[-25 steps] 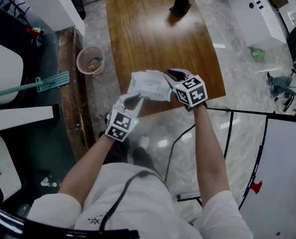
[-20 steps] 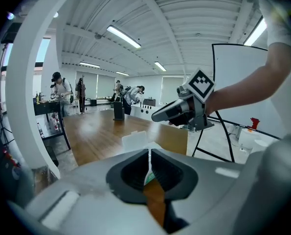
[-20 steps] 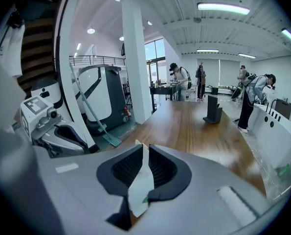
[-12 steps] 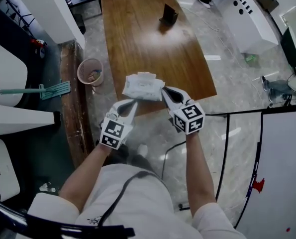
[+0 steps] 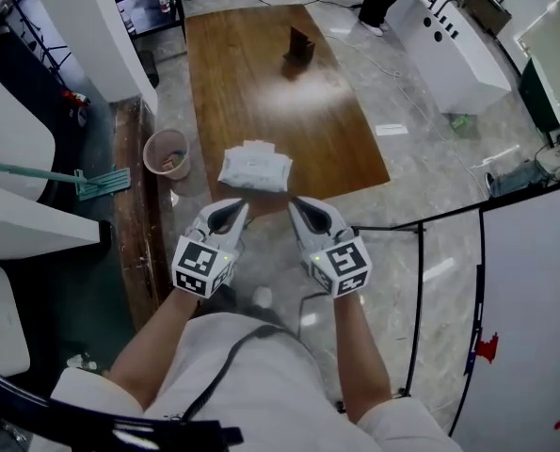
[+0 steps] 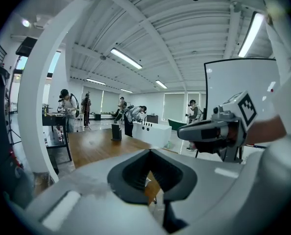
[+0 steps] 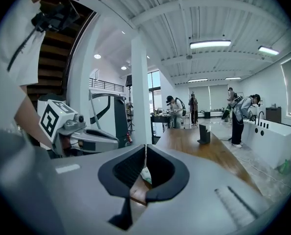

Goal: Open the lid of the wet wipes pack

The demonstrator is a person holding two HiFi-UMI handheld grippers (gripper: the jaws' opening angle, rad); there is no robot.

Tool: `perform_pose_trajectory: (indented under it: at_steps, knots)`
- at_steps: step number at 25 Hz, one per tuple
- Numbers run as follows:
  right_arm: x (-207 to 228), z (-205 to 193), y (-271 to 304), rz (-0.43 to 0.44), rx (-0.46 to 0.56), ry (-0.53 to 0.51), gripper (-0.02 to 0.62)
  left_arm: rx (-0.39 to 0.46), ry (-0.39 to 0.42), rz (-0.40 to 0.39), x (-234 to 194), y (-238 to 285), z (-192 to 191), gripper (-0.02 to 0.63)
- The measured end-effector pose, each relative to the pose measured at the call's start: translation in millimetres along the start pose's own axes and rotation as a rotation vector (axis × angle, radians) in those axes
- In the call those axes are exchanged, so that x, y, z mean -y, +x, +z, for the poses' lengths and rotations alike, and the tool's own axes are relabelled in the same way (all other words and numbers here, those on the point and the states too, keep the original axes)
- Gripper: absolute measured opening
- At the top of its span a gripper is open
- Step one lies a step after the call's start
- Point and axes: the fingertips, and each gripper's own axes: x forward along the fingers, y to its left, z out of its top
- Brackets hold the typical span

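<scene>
while the left gripper [image 5: 234, 207] and right gripper [image 5: 296, 205] hang side by side in the air, the wipes pack [image 5: 254, 169] lies flat on the bench [image 5: 261, 73] close to its near edge, just ahead of both tips and touching neither. left jaws are clenched with nothing between them. right jaws are the same, pressed together and empty. both point roughly toward the pack. can't tell from up here if the lid is up or down. small dark stand [image 5: 299, 45] sits at the bench's far end, and a pink bin [image 5: 168, 153] stands on the floor beside the bench.
</scene>
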Motion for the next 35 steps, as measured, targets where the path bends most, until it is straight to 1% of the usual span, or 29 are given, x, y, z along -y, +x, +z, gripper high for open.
perform_pose_trajectory:
  at_steps: [5,8,12,17,21,25,30,35]
  knots:
    - [-15.1,2.1,-36.2,-0.014,0.034,-0.008,0.018,0.045,-0.008,0.027,20.9,-20.8,14.9,0.006]
    - [-24.5,7.7,-56.1,-0.024,0.074,0.029,0.017,0.072,-0.009,0.043,30.3,-34.9,23.7,0.006]
    - [-37.9,13.4,-71.0,-0.044,0.118,0.073,0.014,0.096,-0.018,0.044,36.3,-48.9,32.1,0.006]
    - [-49.6,16.9,-71.1,-0.079,0.155,0.065,0.009,0.103,-0.012,0.023,32.5,-58.1,35.4,0.006]
    - [-52.6,14.4,-67.5,-0.112,0.139,0.072,0.009,0.104,-0.006,0.0,25.6,-61.5,35.0,0.006]
    - [-52.3,20.1,-63.6,-0.142,0.142,0.072,0.009,0.111,-0.003,-0.016,17.5,-61.6,37.7,0.006]
    - [-53.9,23.7,-56.4,-0.158,0.131,0.069,0.008,0.123,-0.002,-0.033,11.0,-59.4,43.2,0.006]
    - [-56.4,30.8,-48.6,-0.164,0.15,0.065,0.008,0.123,-0.003,-0.05,5.9,-57.7,43.6,0.006]
